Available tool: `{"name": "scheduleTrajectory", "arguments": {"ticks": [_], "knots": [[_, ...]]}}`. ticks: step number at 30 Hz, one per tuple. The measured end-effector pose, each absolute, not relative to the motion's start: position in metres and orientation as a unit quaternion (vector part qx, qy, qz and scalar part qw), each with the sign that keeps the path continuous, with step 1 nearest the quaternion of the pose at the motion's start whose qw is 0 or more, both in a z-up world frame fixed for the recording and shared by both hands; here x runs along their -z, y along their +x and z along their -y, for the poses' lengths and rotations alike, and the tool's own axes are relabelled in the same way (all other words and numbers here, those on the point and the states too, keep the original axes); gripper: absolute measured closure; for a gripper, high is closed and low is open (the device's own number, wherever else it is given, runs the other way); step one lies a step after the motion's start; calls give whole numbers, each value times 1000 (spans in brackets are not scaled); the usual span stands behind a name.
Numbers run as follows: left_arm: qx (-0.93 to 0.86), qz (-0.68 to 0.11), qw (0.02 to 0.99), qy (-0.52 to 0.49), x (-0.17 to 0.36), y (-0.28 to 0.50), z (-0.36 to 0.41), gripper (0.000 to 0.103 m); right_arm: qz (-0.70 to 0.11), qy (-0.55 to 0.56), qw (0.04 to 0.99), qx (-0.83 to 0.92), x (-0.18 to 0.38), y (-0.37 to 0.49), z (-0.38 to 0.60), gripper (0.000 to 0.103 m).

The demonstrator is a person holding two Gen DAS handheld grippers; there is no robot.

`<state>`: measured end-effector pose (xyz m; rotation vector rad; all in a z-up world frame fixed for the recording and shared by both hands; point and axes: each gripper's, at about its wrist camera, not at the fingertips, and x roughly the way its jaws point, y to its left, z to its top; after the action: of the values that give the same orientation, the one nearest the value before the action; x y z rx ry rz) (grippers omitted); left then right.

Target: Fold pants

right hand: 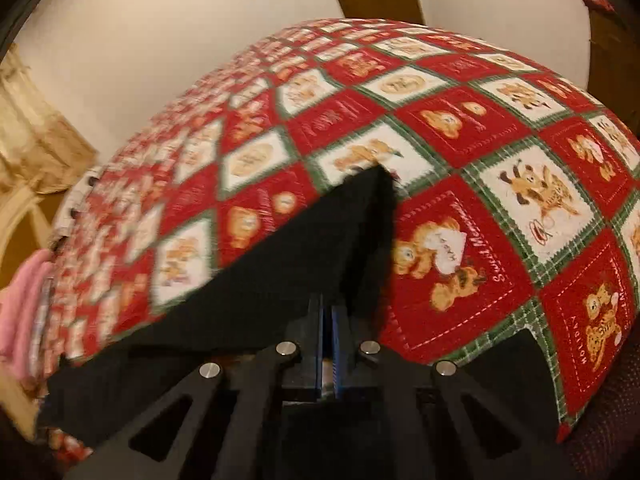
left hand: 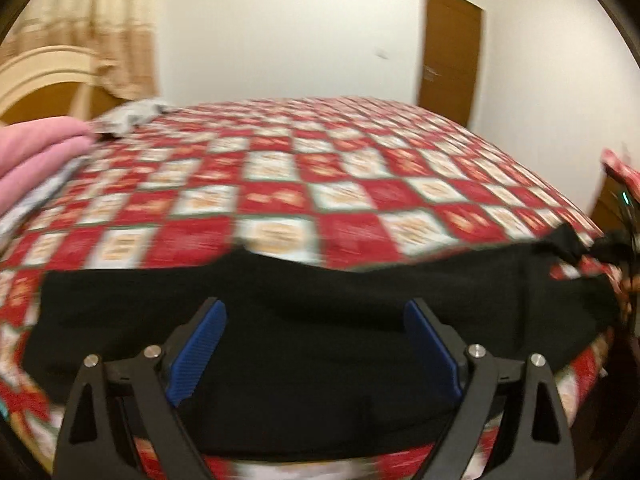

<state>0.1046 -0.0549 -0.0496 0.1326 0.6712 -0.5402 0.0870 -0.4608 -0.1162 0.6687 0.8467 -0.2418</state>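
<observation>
At the far left of the bed (left hand: 360,152) sits a stack of pink cloth (left hand: 40,156), with a crumpled grey-white piece (left hand: 132,114) behind it; whether those are finished laundry you cannot tell. The pants (left hand: 320,320), plain black, lie in a long band along the bed's near edge, on top of the red-and-white checked bedspread (right hand: 460,128).

Your left gripper (left hand: 316,344) hovers over the middle of that band with its blue fingers (left hand: 200,344) spread wide, nothing between them and no cloth pinched. The view is smeared, so where it stands relative to the fabric is hard to judge.

Further right, your right gripper (right hand: 329,312) has its fingers clenched tight on the right end of the pants; the black cloth runs up from the grip to a raised point and drapes away to the left, so that end is lifted off the bedspread.

As for progress, the pants look laid out lengthwise, possibly already doubled leg on leg, though the dark fabric hides any layers. The end-to-end fold looks to be in hand now: the raised end has yet to be carried over and laid down, and any further folding remains.

Writing shows only on the bedspread: one red square reads "Sweet Memories", others carry words too blurred to make out. The pants show no label.
</observation>
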Motion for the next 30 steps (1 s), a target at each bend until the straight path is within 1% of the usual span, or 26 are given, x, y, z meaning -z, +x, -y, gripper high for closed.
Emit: {"name": "scheduleTrajectory", "arguments": {"ticks": [2,5,7,9,12,15,18,21,22,23,24,25,26,28,30], "knots": [[286,-335,894,79,57,98,77,9,-381,308,865,111,94,70,465,99],[317,-338,882,90,61,84,100,9,-337,326,879,87,56,28,474,100],[327,-338,877,95,62,78,107,9,-326,331,882,78,40,-2,479,99],[328,-343,875,93,64,79,108,9,-331,332,881,66,37,-28,485,99],[327,-365,869,69,68,84,107,9,-363,311,873,94,56,-51,492,99],[328,-374,866,53,69,84,105,9,-395,324,852,112,88,-69,502,99],[328,-365,869,67,66,80,108,9,-428,337,832,107,120,-78,508,99],[337,-359,867,80,62,73,113,9,-452,325,825,97,127,-76,500,97],[339,-358,866,84,62,72,114,9,-461,311,824,111,123,-74,500,93],[343,-356,864,91,61,69,117,9,-464,299,824,128,118,-73,502,77],[347,-354,863,97,61,67,120,9,-454,290,830,147,111,-75,506,66],[355,-350,860,106,61,63,123,9,-436,286,838,161,103,-79,511,45],[360,-349,858,112,61,60,126,9,-415,285,847,172,96,-82,516,33],[374,-344,852,130,63,53,134,9,-379,305,858,165,85,-82,528,32],[382,-339,847,147,64,45,140,9,-364,333,859,136,84,-72,534,32]]}}
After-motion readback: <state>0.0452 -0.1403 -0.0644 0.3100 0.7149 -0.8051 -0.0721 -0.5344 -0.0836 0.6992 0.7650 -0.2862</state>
